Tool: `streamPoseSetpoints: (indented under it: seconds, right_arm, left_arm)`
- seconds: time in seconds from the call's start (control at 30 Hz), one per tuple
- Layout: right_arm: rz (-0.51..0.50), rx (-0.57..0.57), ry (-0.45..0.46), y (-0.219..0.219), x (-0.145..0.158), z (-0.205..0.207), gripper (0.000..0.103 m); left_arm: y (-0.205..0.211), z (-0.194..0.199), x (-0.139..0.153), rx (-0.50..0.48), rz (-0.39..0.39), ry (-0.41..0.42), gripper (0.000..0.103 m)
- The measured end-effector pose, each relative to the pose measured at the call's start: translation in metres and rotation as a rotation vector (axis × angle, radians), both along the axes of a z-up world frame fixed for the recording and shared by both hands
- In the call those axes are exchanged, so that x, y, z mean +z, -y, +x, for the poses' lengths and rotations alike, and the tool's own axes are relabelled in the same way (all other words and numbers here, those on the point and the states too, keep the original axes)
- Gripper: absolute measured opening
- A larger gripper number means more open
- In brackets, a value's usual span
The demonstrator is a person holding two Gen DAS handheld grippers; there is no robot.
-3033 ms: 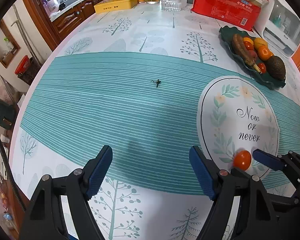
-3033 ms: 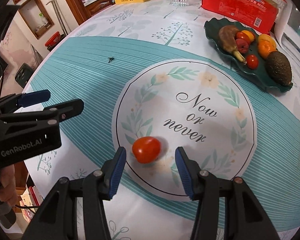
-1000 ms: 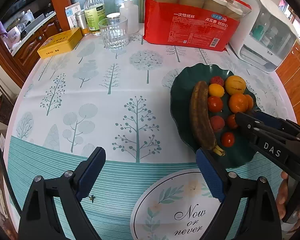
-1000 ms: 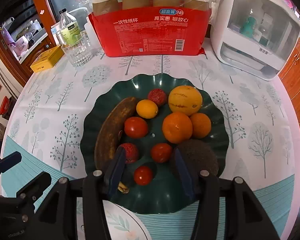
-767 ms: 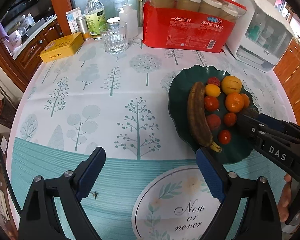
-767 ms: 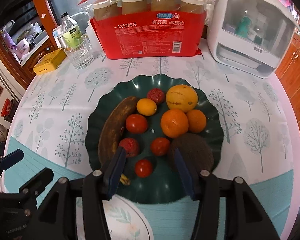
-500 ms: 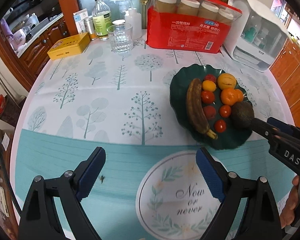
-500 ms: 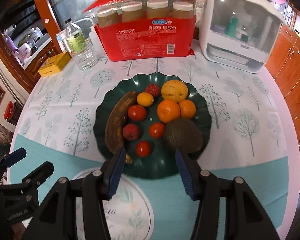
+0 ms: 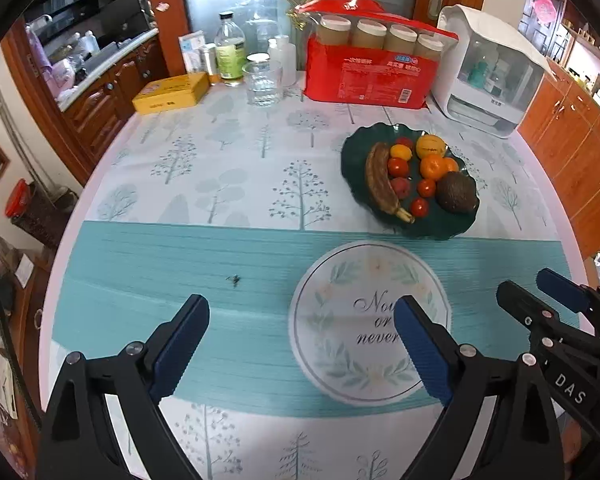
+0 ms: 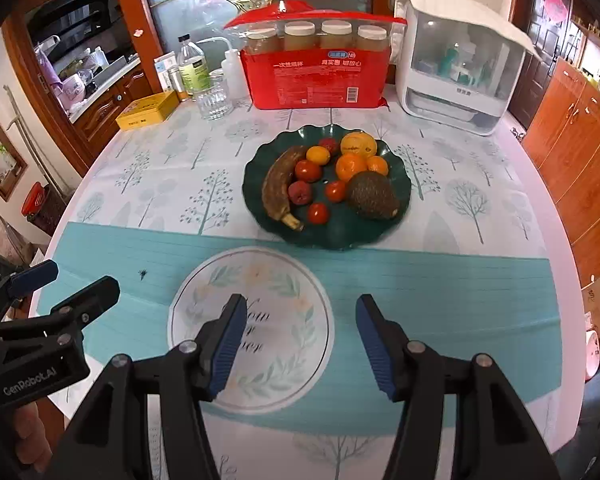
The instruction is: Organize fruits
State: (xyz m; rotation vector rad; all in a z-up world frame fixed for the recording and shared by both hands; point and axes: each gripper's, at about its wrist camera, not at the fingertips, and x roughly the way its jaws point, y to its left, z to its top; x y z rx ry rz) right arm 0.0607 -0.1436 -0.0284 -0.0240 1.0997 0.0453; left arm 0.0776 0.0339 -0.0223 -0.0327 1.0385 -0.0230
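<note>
Two grippers up over the cloth, both empty. Left gripper spread wide, nothing between the pads. Right gripper parting wider at this moment, jaws bare too. All fruit on the green plate, well apart from both: brown banana along the left side, avocado at right, oranges behind it, tomatoes in the middle. Red pack and white box beyond the plate.

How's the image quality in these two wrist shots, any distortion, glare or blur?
Left wrist view: strong fisheye bend, black corners, table edge curved, plate sharp. Right wrist view: same warping, bright glare on the glass door, white cabinet slightly washed out, fruit crisp.
</note>
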Motion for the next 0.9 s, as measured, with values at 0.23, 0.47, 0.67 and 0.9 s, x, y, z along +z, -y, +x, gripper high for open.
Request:
streamPoseSetpoints:
  seconds: [0.23,0.47,0.67,0.9]
  right_arm:
    - [-0.011,-0.007,-0.003,-0.002,-0.005,-0.009,0.057]
    - [-0.010,-0.019,-0.046,-0.002,-0.019,-0.007,0.057]
    - [-0.037,-0.050,-0.016,0.001,-0.009,-0.014,0.057]
    - [-0.043,-0.082,0.004,0.005,0.001,-0.018,0.058]
  left_arm:
    - [-0.009,-0.015,-0.008,0.020,0.014,-0.027,0.093]
    - [-0.011,-0.011,-0.017,0.017,0.006,-0.057,0.093]
    - [-0.007,-0.009,-0.015,-0.004,-0.004,-0.045,0.093]
    - [-0.002,-0.010,-0.010,-0.021,-0.015,-0.029,0.093]
